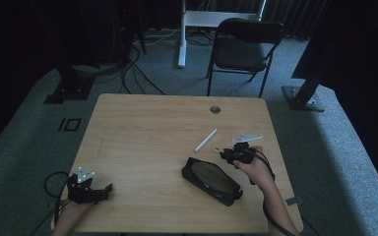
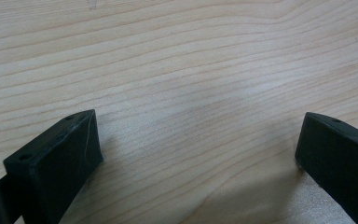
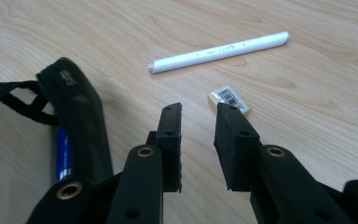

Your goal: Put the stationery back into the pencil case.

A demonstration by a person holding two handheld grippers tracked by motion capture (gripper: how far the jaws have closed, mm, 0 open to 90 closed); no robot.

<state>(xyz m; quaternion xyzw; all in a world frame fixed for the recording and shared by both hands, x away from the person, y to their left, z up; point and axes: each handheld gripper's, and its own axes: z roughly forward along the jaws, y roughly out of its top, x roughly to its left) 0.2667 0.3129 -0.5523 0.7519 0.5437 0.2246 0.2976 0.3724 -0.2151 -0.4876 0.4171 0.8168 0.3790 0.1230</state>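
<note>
Small dark print along the white pen (image 3: 219, 51), too tiny to read. Black barcode stripes on the little eraser (image 3: 229, 100), at 6 o'clock from the pen, no numbers to make out. Small grey tag on the black pencil case (image 3: 67, 77), unreadable too.

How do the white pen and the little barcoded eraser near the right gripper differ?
The white pen is long, thin and round; the eraser is short and blocky. The pen is plain white with faint print along its barrel; the eraser carries a black barcode label. The pen lies farther from the right gripper, while the eraser sits just past its jaw tips, close to one of them. Both lie flat on the wooden table, apart from each other and unheld.
</note>
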